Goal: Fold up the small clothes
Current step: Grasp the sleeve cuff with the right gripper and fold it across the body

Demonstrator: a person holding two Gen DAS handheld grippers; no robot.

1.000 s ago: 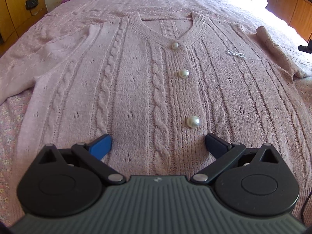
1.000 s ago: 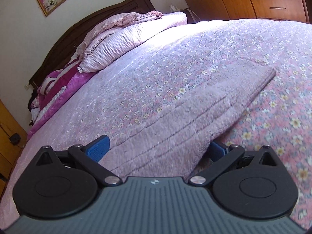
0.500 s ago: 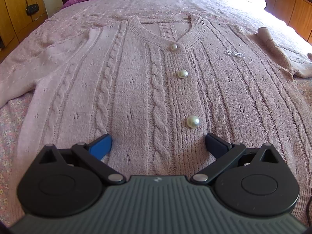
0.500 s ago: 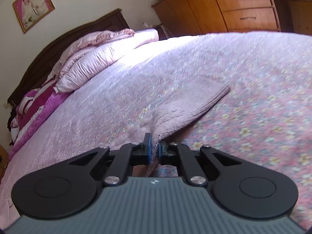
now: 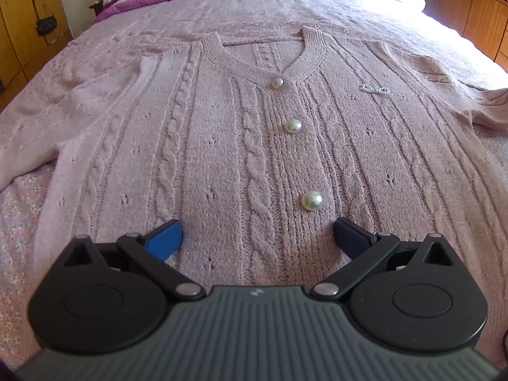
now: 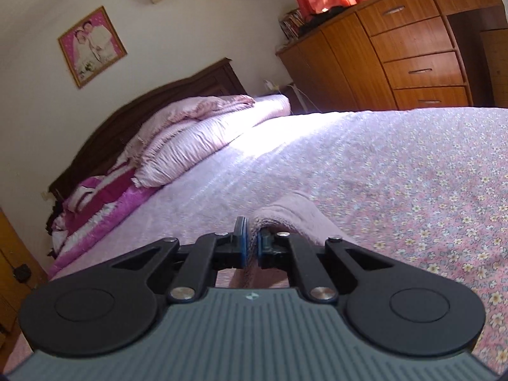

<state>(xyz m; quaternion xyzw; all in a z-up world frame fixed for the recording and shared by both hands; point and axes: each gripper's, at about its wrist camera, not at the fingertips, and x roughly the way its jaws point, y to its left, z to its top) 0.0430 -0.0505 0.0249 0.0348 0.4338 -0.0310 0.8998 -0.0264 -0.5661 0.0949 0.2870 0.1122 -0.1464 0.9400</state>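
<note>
Pink knit: I see the cardigan (image 5: pixel 241 146) spread face up on the bed (image 6: pixel 412 171), neckline at the far end, three pearl buttons (image 5: pixel 312 200) running down its middle.
Left pose: I hold the left gripper (image 5: pixel 257 235) tilted steeply down over the near hem.
Left claw: its jaws stand wide apart, one fingertip on each side of the cable panel, gripping nothing; I cannot tell whether the tips touch the knit.
Right pose: the right gripper (image 6: pixel 250 247) points almost level across the flowered bedspread.
Right claw: clamped together on a fold of the sleeve (image 6: pixel 295 219), which arches off to the right.
Left view only: buttons, neckline, a small sparkly bow (image 5: pixel 376 89).
Right view only: headboard (image 6: pixel 152 104), piled quilts (image 6: pixel 190 136), wooden drawers (image 6: pixel 412 50), framed picture (image 6: pixel 92 46).
</note>
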